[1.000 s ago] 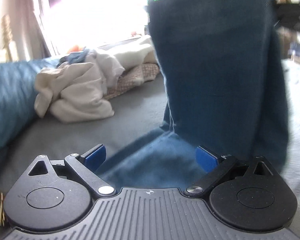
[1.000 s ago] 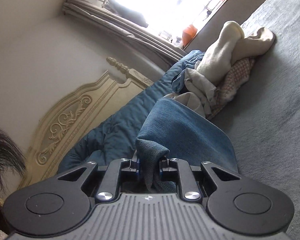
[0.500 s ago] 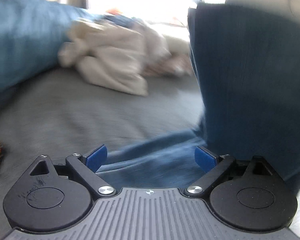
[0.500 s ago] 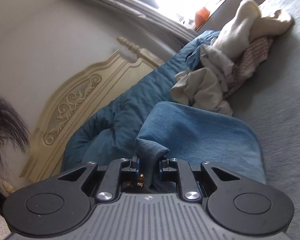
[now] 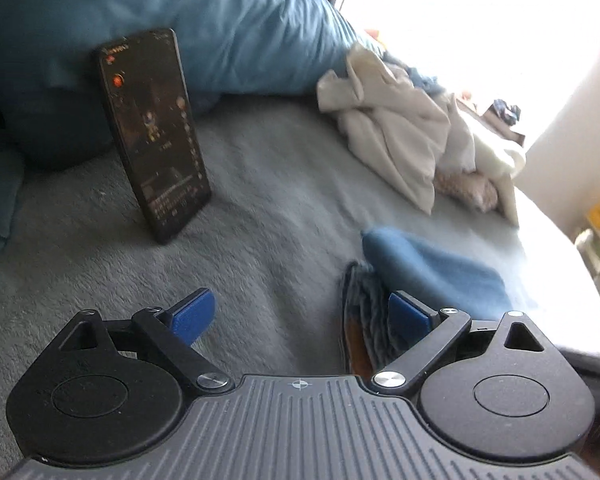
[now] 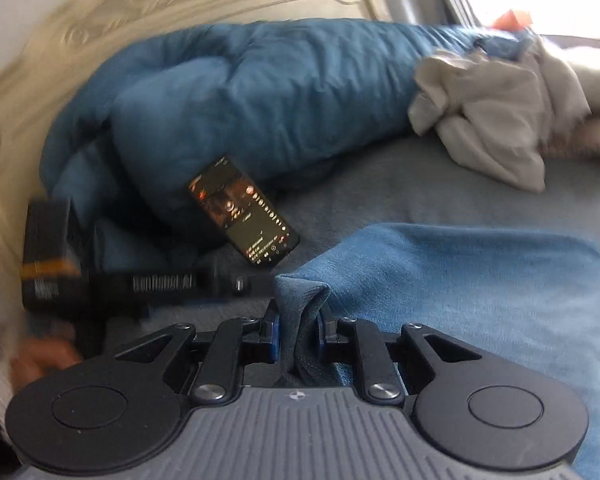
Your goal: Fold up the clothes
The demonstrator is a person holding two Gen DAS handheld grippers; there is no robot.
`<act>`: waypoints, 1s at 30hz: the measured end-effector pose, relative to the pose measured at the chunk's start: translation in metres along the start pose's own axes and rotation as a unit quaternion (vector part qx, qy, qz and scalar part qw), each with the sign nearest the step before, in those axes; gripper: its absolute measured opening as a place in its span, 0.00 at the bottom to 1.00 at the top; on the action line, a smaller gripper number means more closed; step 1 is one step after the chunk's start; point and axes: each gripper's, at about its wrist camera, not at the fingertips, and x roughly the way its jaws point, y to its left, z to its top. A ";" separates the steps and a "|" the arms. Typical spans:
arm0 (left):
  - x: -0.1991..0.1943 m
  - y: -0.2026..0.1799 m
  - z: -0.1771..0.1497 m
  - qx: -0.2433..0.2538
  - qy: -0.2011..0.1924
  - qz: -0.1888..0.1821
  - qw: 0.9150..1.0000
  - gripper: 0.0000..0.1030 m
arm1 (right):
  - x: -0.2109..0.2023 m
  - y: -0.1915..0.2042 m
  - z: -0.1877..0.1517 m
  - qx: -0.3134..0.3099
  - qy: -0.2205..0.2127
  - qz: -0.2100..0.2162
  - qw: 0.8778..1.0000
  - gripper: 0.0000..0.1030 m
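A blue denim garment (image 6: 480, 280) lies spread on the grey bed cover (image 5: 260, 240). My right gripper (image 6: 298, 336) is shut on a bunched edge of it at its near left corner. In the left wrist view the garment (image 5: 432, 268) shows as a folded blue mound at the right. My left gripper (image 5: 300, 312) is open and empty, low over the bed, with its right finger (image 5: 406, 314) beside the garment's layered edge.
A phone (image 5: 152, 132) leans lit against a blue duvet (image 5: 200, 28); it also shows in the right wrist view (image 6: 244, 212). A pile of white and cream clothes (image 5: 412, 132) lies further back. Black boxes (image 6: 52, 256) lie at the left by the carved headboard (image 6: 120, 12).
The denim garment hung upright before the left gripper; now it lies lowered on the bed. Both grippers have swung down and left, bringing the phone into view. The right grip stays closed.
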 end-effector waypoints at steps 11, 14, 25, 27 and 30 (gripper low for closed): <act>0.001 -0.047 0.017 0.087 -0.054 -0.065 0.993 0.92 | -0.038 0.017 -0.020 -0.072 0.027 0.054 0.996 0.52; -0.006 -0.069 0.014 0.137 -0.071 -0.110 0.982 0.92 | -0.066 -0.013 -0.016 -0.027 0.017 0.013 0.999 0.45; 0.017 -0.078 -0.068 0.264 0.028 -0.077 0.961 0.83 | -0.064 -0.073 -0.065 0.034 0.118 -0.131 0.984 0.21; 0.012 -0.078 -0.063 0.259 0.026 -0.075 0.963 0.83 | -0.073 -0.068 -0.058 0.024 0.123 -0.134 0.983 0.21; -0.002 -0.079 -0.047 0.272 0.019 -0.077 0.959 0.83 | -0.088 -0.066 -0.037 0.025 0.104 -0.128 0.986 0.21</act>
